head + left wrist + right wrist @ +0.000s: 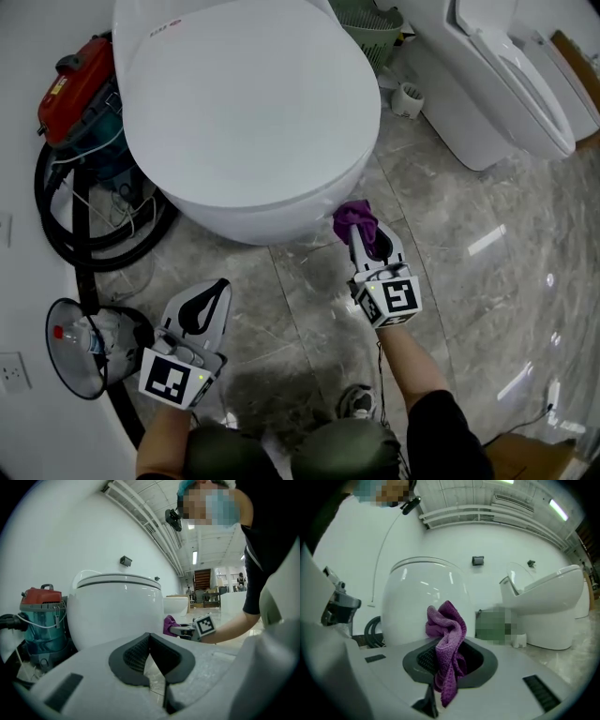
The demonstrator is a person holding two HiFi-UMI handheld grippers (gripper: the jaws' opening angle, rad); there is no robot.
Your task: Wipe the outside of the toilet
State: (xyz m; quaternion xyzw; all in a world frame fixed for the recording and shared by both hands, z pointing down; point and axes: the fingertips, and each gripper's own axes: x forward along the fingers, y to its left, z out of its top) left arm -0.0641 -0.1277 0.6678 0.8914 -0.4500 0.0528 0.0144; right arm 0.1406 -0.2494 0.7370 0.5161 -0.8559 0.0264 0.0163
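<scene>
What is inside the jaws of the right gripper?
A purple cloth, bunched up, is clamped in the right gripper, with one end hanging loose. The part pinched between the jaws is covered by the cloth's own folds.
</scene>
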